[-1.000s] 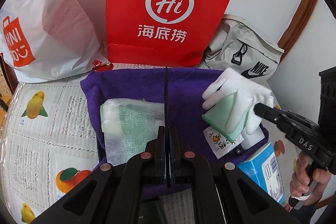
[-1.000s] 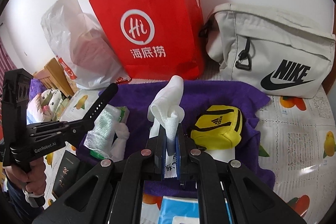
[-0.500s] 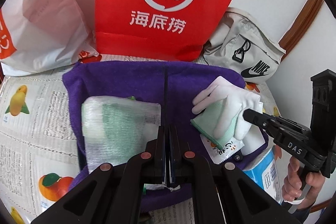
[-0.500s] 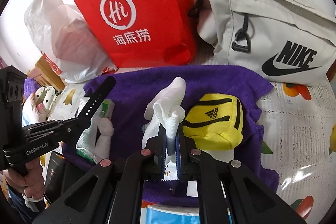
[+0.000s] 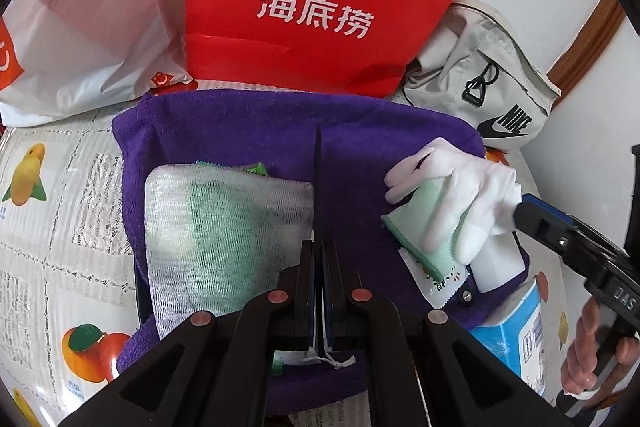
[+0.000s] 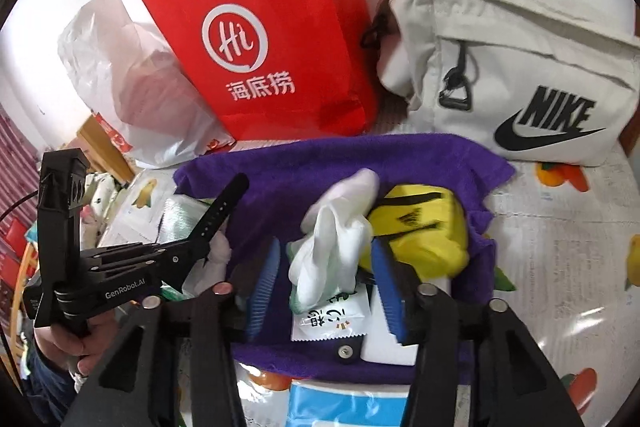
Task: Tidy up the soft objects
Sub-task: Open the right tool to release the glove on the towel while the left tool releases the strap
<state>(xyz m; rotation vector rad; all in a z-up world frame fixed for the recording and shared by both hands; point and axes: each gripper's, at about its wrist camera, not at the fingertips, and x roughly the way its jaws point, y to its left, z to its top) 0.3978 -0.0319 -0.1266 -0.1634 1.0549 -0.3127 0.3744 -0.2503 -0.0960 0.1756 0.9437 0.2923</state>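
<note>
Both views are bright with soft, even daylight, and shadows are weak. Strong fisheye bending curves the edges, with black corners around each frame. The yellow pouch (image 6: 420, 231) at the centre right looks motion-blurred, and glare shines on the tablecloth (image 6: 568, 307) at the lower right.

White glove (image 6: 336, 239) (purple towel (image 6: 340, 163) beneath), yellow pouch (image 6: 424, 227)

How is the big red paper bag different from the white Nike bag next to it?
The red paper bag with the white Hi logo stands tall and stiff with flat, creased sides; the off-white fabric Nike bag lies low and slumps softly. The red paper bag has thin white cord handles, while the Nike bag has a zip with a black pull. Both sit at the back against the wall, behind the purple towel.
</note>
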